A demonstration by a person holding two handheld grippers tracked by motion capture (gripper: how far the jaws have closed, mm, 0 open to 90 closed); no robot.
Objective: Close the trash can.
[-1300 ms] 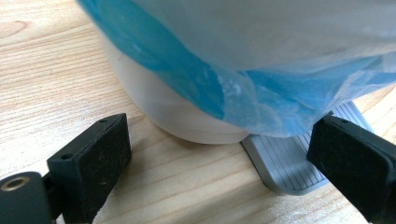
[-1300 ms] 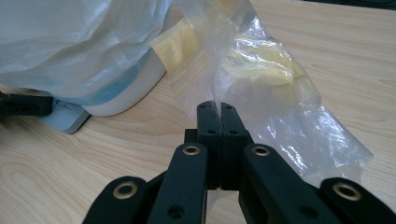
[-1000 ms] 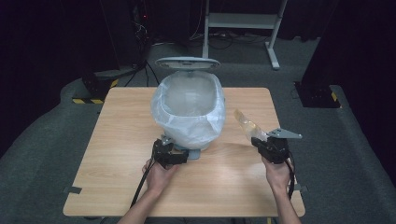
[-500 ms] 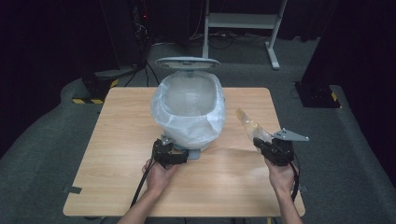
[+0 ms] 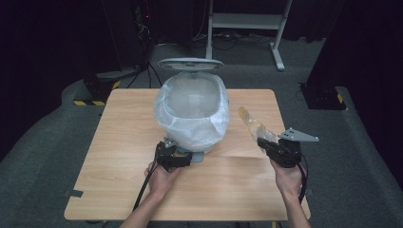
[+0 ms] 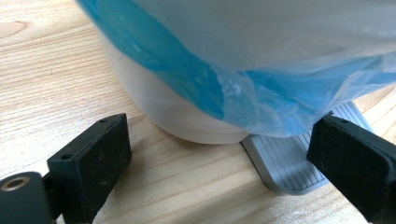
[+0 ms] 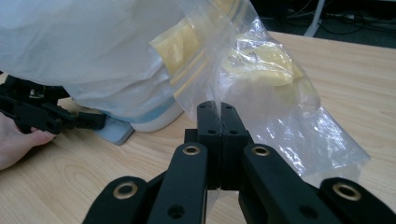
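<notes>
- Between the right claw's shut jaws sits the edge of a clear plastic bag with yellow contents, now lifted slightly higher off the desk than a second ago.
- Beside it, the lined pedal bin stands open, probably the bag's destination.
- Left claw stays wide around the bin's pedal, gripping nothing.

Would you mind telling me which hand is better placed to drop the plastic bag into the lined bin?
The right. Its gripper is shut on the clear plastic bag beside the bin, whose lid is up. The left gripper sits open at the pedal, probably holding it down.
</notes>
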